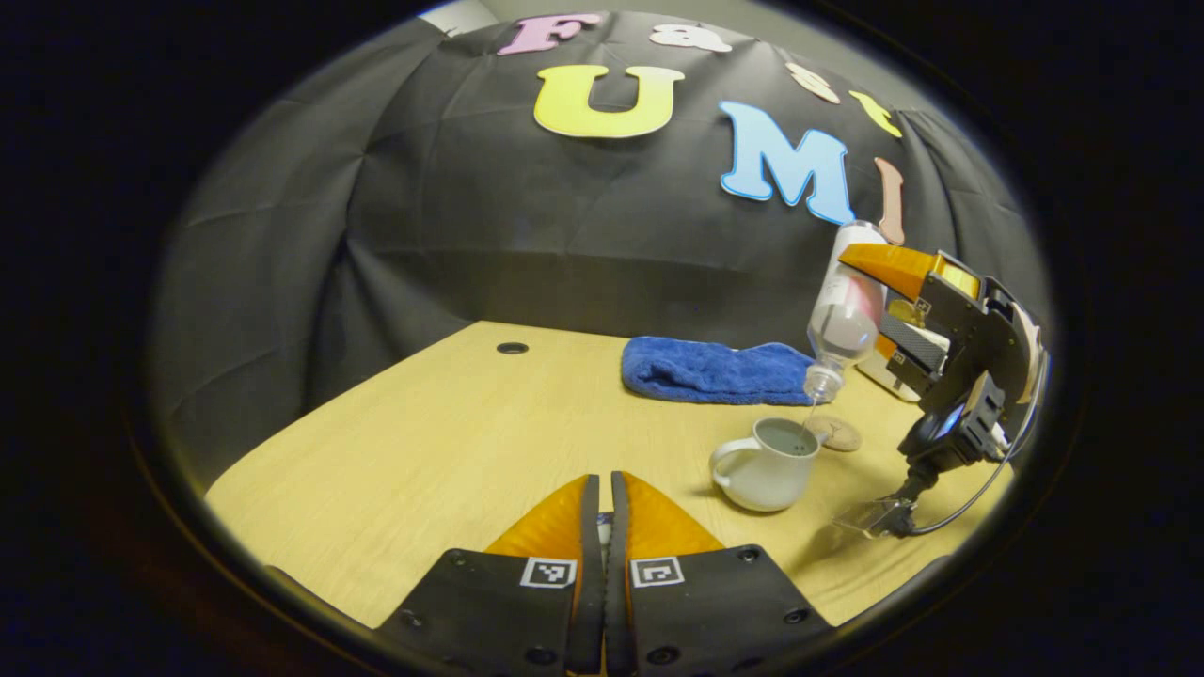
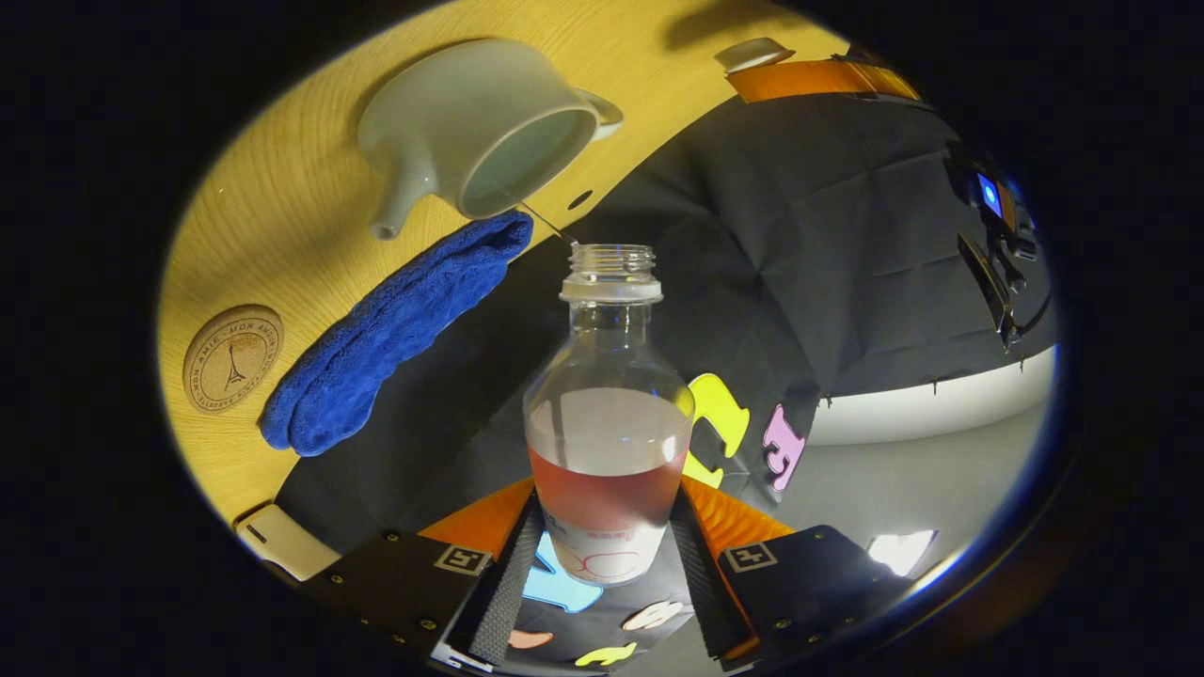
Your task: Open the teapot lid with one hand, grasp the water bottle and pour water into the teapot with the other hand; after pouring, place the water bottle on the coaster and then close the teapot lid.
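Two fingers of the right gripper (image 2: 607,555) clamp the tilted water bottle (image 2: 607,442); a thin stream falls ahead of its mouth into the open teapot (image 2: 480,122). Pouring is under way; next, upright it, then the coaster (image 2: 232,359). Left gripper (image 1: 602,527) holds the lid (image 2: 752,54), its fingers nearly together.

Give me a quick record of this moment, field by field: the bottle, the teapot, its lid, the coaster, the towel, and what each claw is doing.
bottle: uncapped water bottle, tipped mouth-down, thin stream running into the teapot
teapot: white teapot, open, upright on the table
lid: something small pinched in the left claw, too hidden to name
coaster: round coaster, bare, beside the towel
towel: blue towel, behind the teapot
right claw: clamped on the bottle
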`<state>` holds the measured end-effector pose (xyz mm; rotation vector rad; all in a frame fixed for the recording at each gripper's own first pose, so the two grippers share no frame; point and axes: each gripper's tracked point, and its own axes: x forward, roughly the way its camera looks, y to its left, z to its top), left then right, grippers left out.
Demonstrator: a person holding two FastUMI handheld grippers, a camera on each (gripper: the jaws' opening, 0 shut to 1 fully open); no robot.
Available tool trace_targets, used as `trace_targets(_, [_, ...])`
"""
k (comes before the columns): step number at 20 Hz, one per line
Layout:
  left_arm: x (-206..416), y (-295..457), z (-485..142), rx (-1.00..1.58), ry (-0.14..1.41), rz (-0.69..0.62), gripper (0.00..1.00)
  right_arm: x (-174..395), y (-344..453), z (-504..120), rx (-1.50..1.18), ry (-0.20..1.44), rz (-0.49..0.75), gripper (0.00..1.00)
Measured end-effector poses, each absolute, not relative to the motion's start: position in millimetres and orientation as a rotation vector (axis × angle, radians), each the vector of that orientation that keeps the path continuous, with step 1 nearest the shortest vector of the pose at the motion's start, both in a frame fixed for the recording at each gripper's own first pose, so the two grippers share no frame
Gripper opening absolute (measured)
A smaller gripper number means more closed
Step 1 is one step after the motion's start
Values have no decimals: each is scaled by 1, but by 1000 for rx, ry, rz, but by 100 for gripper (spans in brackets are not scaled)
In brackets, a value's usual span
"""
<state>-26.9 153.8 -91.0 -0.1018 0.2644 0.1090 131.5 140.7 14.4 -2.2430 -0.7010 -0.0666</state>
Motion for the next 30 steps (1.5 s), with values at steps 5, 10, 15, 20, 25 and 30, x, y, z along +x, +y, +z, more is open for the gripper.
trace_targets(5, [-27, 155, -87, -108, 260, 115, 7, 139, 125, -2, -2103, -567, 3, 75])
trace_targets(10, [-27, 154, -88, -116, 252, 120, 7, 145, 97, -28, -1836, -333, 109, 75])
trace_targets(15, [-27, 155, -88, -118, 252, 129, 7, 139, 98, -51, -1361, -75, 279, 76])
trace_targets(20, [-27, 155, -88, -123, 249, 138, 7, 126, 99, -64, -912, 93, 407, 76])
trace_targets(25, [-27, 157, -82, -132, 230, 149, 7, 132, 97, -69, -472, 241, 440, 76])
trace_targets(30, [-33, 152, -76, -136, 213, 145, 7, 144, 63, -76, -173, 327, 375, 76])
